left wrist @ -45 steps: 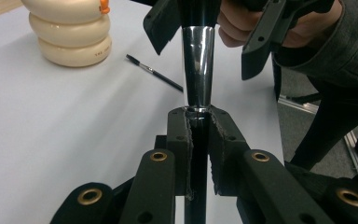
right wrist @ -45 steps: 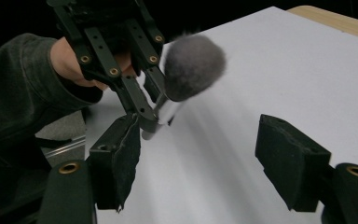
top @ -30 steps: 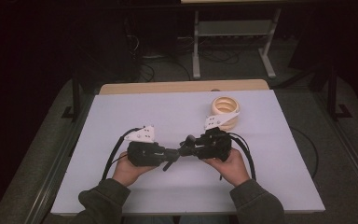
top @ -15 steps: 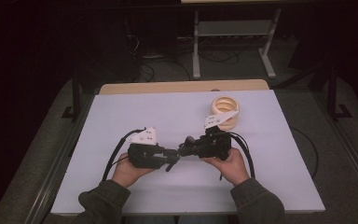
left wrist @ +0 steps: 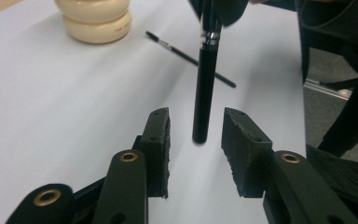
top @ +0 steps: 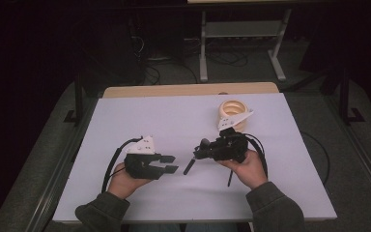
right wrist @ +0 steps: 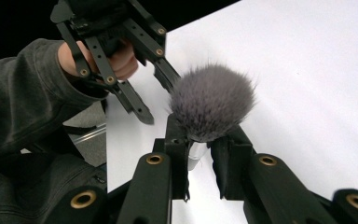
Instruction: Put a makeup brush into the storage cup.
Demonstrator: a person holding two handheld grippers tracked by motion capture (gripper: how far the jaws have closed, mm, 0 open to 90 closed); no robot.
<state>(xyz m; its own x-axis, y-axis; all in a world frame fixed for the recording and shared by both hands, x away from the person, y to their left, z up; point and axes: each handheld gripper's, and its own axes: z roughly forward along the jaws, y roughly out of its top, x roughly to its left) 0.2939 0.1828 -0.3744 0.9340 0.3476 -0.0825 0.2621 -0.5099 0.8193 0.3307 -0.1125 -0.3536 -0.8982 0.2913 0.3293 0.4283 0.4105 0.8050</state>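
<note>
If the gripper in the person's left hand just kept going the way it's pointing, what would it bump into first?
Most likely the black handle of the makeup brush, which hangs between the open jaws of the left gripper. The right gripper holds that brush by its metal collar. Depth is hard to judge, so it could slide alongside.

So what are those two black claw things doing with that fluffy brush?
A person holds a gripper in each hand. The right gripper is shut on the fluffy makeup brush, near its metal collar. The left gripper has just been opening its jaws, and the brush's black handle hangs between them untouched. A thin brush and a cream ring stack lie on the table.
</note>
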